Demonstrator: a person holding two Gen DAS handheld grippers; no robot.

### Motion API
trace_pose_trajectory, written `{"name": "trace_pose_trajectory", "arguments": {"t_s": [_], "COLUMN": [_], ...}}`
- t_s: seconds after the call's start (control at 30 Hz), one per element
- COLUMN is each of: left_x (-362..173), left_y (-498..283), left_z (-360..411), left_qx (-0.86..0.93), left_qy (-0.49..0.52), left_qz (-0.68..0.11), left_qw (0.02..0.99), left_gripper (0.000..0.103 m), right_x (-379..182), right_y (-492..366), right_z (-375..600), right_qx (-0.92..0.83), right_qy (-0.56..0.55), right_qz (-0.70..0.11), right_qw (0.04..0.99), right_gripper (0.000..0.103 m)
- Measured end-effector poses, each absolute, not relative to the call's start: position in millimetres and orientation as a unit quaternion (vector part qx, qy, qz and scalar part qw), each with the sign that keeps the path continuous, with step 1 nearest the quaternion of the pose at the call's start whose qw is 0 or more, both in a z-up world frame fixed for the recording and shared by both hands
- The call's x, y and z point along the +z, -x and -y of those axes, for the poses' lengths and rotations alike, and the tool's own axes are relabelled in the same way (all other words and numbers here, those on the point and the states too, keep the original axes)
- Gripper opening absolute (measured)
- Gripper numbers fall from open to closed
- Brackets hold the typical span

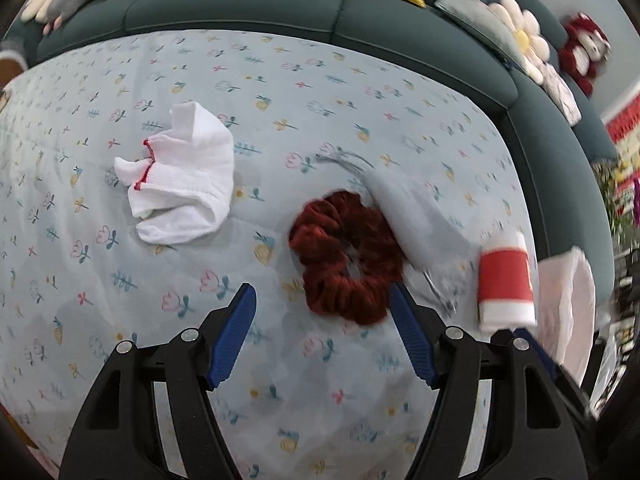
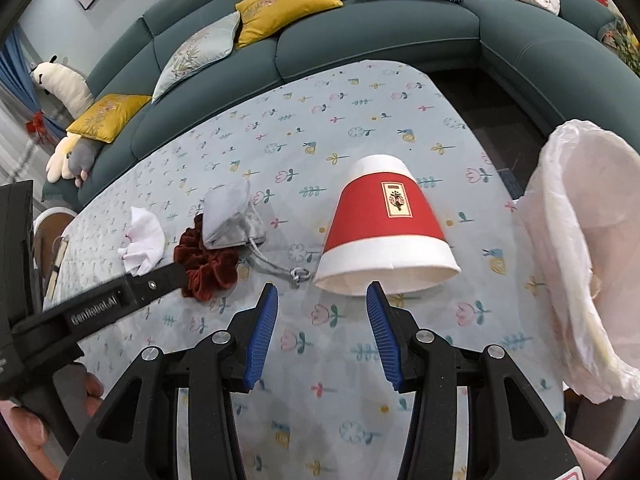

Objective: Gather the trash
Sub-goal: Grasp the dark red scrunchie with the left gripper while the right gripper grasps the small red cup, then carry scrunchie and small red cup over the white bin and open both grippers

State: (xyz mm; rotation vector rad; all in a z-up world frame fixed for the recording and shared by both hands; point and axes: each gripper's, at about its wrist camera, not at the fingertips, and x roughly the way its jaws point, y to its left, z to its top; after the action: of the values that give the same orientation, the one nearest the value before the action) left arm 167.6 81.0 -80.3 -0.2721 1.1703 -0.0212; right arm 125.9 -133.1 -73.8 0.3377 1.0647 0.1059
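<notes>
A red and white paper cup [image 2: 386, 232] lies on its side on the floral tablecloth [image 2: 360, 128], mouth toward my right gripper [image 2: 322, 294], which is open and empty just short of its rim. The cup also shows in the left wrist view [image 1: 505, 280]. A crumpled white tissue [image 1: 182, 176] lies far left. A dark red scrunchie [image 1: 346, 256] lies just ahead of my open, empty left gripper [image 1: 322, 296]. A grey drawstring pouch [image 2: 230, 218] rests against the scrunchie [image 2: 204, 260]. A white bin bag [image 2: 580, 248] stands open at the right.
A teal sofa [image 2: 360, 40] with yellow and grey cushions curves round the far side of the table. Plush toys lie on it. The left gripper's arm [image 2: 100, 308] crosses the right wrist view at the left. The table edge drops off beside the bag.
</notes>
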Motion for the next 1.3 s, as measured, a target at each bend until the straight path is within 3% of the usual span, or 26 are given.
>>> {"name": "trace_pose_trajectory", "arguments": {"t_s": [0.2,0.37,0.4,0.47,0.53,0.57,0.83,1.3], "left_x": [-92.2,-105.3,-106.0,-106.6,-107.0,-106.2,-92.9,-29.7], "left_y": [-184.2,-191.3,-191.6,-191.6,-191.0,-189.8,-173.8,-134.6], "left_z": [-89.9,-87.1,-85.4,-79.9,-74.4,-71.6,-63.6,-13.1], "left_qx": [0.002,-0.006,-0.006,-0.018,-0.024,-0.025,-0.033,-0.075], "left_qy": [0.134,0.134,0.13,0.123,0.115,0.111,0.103,0.091], "left_qz": [-0.557,-0.567,-0.565,-0.563,-0.565,-0.562,-0.55,-0.513], "left_qw": [0.82,0.813,0.815,0.817,0.817,0.819,0.828,0.85], "left_gripper": [0.064,0.044,0.043,0.024,0.02,0.015,0.01,0.009], "right_x": [-86.8,-95.3,-96.3,-98.7,-100.9,-101.5,-89.2,-35.5], "right_y": [-143.1,-151.6,-152.4,-154.5,-155.4,-154.8,-139.5,-98.9], "right_z": [131.5,130.3,129.8,127.8,126.6,126.2,129.7,162.5], "right_qx": [0.047,0.047,0.048,0.052,0.055,0.057,0.064,0.06], "right_qy": [-0.165,-0.17,-0.169,-0.168,-0.172,-0.174,-0.176,-0.191], "right_qz": [-0.509,-0.51,-0.51,-0.513,-0.514,-0.515,-0.503,-0.458], "right_qw": [0.844,0.842,0.842,0.84,0.838,0.838,0.844,0.866], "right_gripper": [0.046,0.041,0.035,0.025,0.013,0.012,0.003,0.003]}}
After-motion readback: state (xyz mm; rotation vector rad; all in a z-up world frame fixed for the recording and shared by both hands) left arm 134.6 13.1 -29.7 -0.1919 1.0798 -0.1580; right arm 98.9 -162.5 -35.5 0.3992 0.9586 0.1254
